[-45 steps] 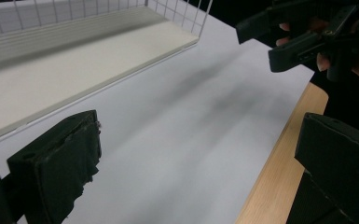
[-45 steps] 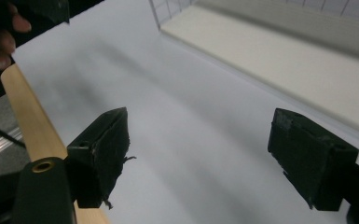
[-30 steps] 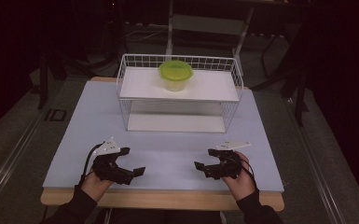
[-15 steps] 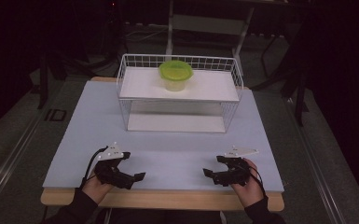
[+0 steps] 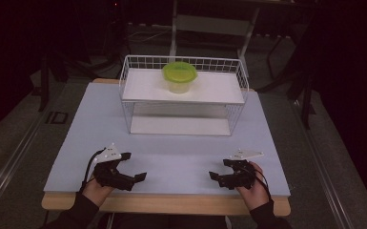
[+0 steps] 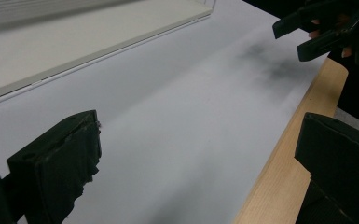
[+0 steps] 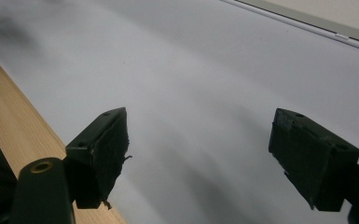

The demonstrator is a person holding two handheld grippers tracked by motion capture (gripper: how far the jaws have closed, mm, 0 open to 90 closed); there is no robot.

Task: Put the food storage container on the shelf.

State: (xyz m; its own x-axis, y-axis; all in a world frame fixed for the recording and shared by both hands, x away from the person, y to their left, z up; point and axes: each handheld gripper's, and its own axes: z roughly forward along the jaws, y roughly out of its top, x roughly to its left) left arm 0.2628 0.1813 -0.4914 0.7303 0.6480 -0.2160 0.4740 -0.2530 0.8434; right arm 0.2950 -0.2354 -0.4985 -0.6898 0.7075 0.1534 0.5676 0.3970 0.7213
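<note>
High view: both black two-jaw grippers, left [image 5: 136, 176] and right [image 5: 218, 176], rest near the pale blue table's [image 5: 100, 124] front edge, jaws apart and empty, well apart from the green-lidded plastic tub [image 5: 179, 76] on the white wire rack [image 5: 133, 87].

No legible text, label, brand, number or sign appears on any surface. A dark marking on the floor, left of the table [image 5: 171, 143], is too small to read.

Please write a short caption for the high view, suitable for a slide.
Both hands rest an open left tool and right tool near the table edge, facing a wire rack holding a green-lidded container.
</note>
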